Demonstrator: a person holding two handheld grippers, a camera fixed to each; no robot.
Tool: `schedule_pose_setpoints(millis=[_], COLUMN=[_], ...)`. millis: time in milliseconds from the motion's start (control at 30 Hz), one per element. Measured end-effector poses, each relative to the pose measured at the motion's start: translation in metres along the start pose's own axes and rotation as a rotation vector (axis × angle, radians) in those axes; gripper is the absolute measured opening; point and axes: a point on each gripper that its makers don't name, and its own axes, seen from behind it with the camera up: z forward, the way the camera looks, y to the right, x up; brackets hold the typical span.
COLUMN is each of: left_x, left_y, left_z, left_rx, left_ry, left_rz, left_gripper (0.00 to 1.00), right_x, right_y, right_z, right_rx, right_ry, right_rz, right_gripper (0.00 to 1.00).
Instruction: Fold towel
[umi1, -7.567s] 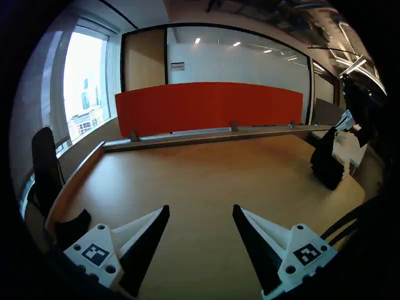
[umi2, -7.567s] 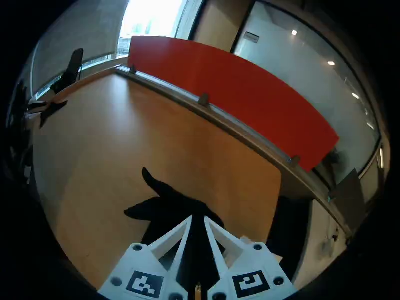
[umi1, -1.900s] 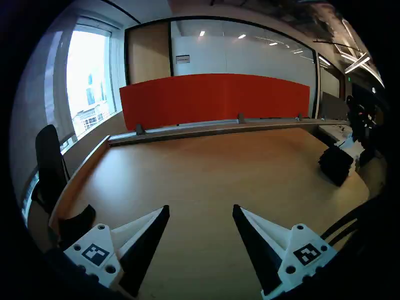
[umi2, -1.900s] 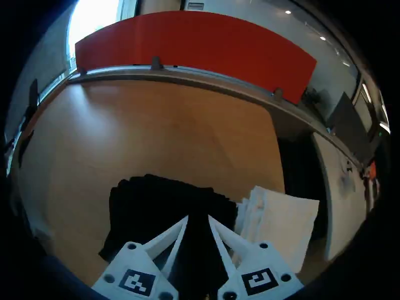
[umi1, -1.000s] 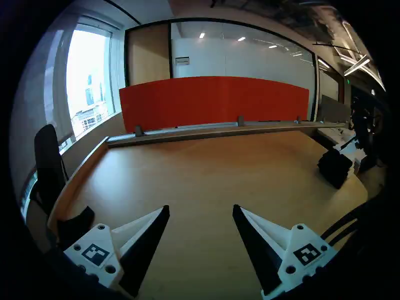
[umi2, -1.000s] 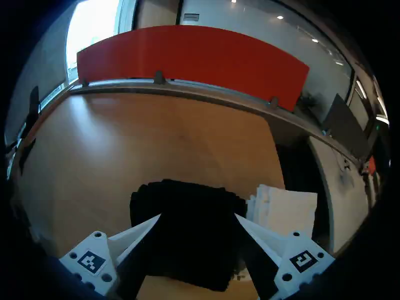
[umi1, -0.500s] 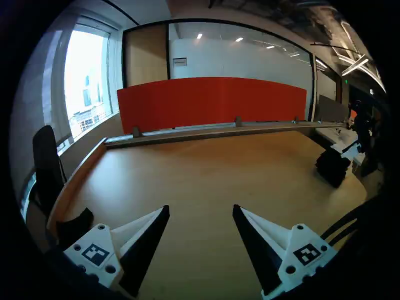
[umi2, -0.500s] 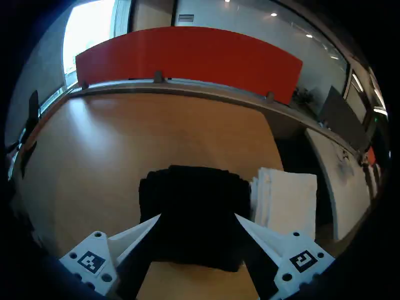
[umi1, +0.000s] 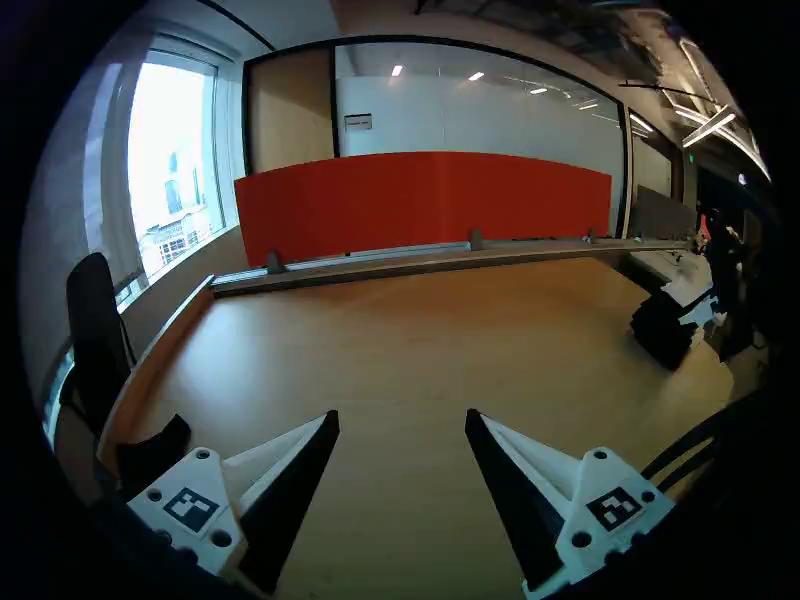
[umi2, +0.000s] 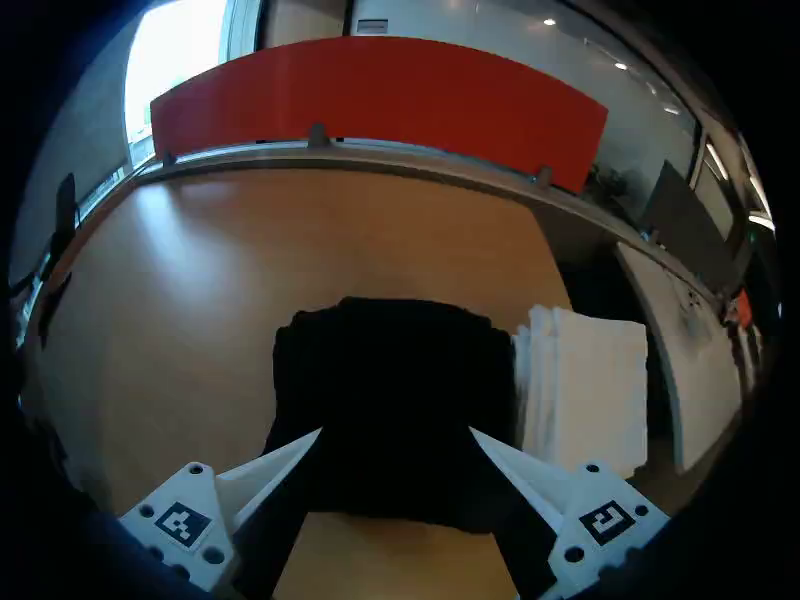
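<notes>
Towel (umi1: 660, 330), black and folded into a thick block, lies flat on the wooden worktop (umi1: 420, 330) in the left gripper view, well apart from the left tool (umi1: 400, 414) and off to its right, while that tool's fingers are spread wide over bare wood. In the right gripper view it lies just ahead of the right tool (umi2: 395, 431), nearly square so no long axis stands out, its near edge crosswise to the fingers. Those fingers stand wide, gripping nothing, tips at its near corners, with a white folded stack (umi2: 590, 390) just beside its right side.
</notes>
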Motion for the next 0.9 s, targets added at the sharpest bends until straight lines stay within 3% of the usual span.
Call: schedule_pose_setpoints(millis=[400, 900], left_x=[-0.001, 0.004], left_y=[-0.003, -0.007], left_z=[-0.003, 0.001], left_rx=[0.012, 0.016], left_ry=[-0.005, 0.010], left_rz=[0.003, -0.017], left_gripper=[0.94, 0.94], right_x=[-0.015, 0.018], right_y=[0.003, 0.000], right_z=[0.014, -0.010], right_rx=[-0.003, -0.018], right_ry=[-0.025, 0.076], right_rz=[0.025, 0.049], right_gripper=[0.93, 0.93])
